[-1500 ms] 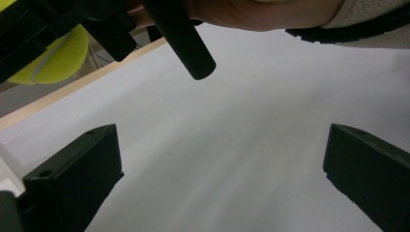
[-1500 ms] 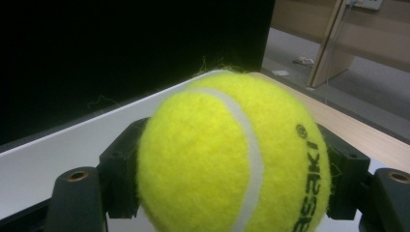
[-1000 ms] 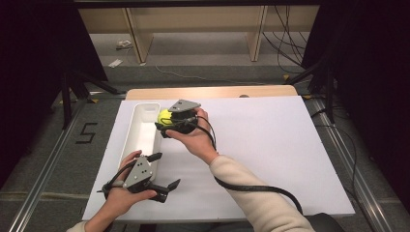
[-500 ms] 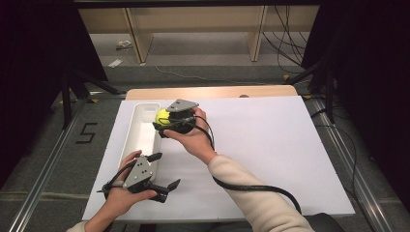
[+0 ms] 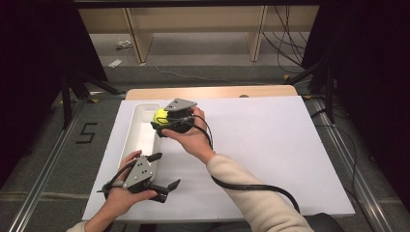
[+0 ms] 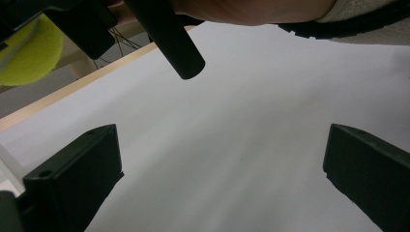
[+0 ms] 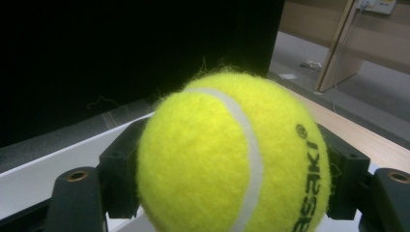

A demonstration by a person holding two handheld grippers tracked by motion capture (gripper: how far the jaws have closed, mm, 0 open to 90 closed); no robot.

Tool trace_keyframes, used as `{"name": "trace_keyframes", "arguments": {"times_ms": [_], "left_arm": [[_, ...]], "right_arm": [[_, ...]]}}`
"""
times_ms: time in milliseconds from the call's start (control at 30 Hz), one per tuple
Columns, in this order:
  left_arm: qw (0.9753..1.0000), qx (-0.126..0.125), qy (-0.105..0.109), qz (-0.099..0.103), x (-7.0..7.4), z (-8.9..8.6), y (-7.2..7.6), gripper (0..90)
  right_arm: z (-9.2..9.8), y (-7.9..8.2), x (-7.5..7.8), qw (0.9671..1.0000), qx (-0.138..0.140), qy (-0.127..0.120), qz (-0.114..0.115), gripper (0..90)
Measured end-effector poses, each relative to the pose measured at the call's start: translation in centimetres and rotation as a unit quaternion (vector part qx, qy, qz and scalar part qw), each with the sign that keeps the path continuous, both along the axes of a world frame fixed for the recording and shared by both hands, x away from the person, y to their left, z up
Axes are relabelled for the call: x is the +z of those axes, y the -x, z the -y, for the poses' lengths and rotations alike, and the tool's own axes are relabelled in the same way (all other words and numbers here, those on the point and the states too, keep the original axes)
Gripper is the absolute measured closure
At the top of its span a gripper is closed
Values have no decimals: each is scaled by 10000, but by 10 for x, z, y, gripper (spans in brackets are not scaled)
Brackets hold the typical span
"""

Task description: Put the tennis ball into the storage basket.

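Note:
A yellow tennis ball (image 5: 160,116) is clamped between the jaws of my right gripper (image 5: 163,120), held in the air over the right rim of the long white tray (image 5: 140,140). Close up in the right gripper view, the ball (image 7: 232,154) sits between both black jaws. My left gripper (image 5: 163,170) rests low near the table's front edge, below the tray, with its jaws spread wide and nothing between them. From the left gripper view the ball (image 6: 29,53) and the right gripper's handle (image 6: 169,38) hang overhead.
A white sheet (image 5: 270,145) covers the table, whose wooden far edge (image 5: 212,92) shows beyond it. The right gripper's black cable (image 5: 251,186) loops over the sheet by the person's sleeve. Metal rails run along both sides on the floor.
The right gripper with the ball has shifted slightly left toward the tray. The left gripper has stayed where it was.

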State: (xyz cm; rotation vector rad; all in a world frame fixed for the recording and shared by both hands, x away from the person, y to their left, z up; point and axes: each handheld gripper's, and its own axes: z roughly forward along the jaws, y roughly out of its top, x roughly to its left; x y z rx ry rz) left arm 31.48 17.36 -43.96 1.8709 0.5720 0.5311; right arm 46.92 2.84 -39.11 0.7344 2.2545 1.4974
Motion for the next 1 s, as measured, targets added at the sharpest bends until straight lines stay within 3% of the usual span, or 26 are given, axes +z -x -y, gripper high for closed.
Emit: {"name": "trace_keyframes", "arguments": {"times_ms": [1000], "left_arm": [[10000, -50, -31, -51, -1, 2, 1, 0]], "right_arm": [[-13, 1, 3, 9999, 131, 32, -1, 271]]}}
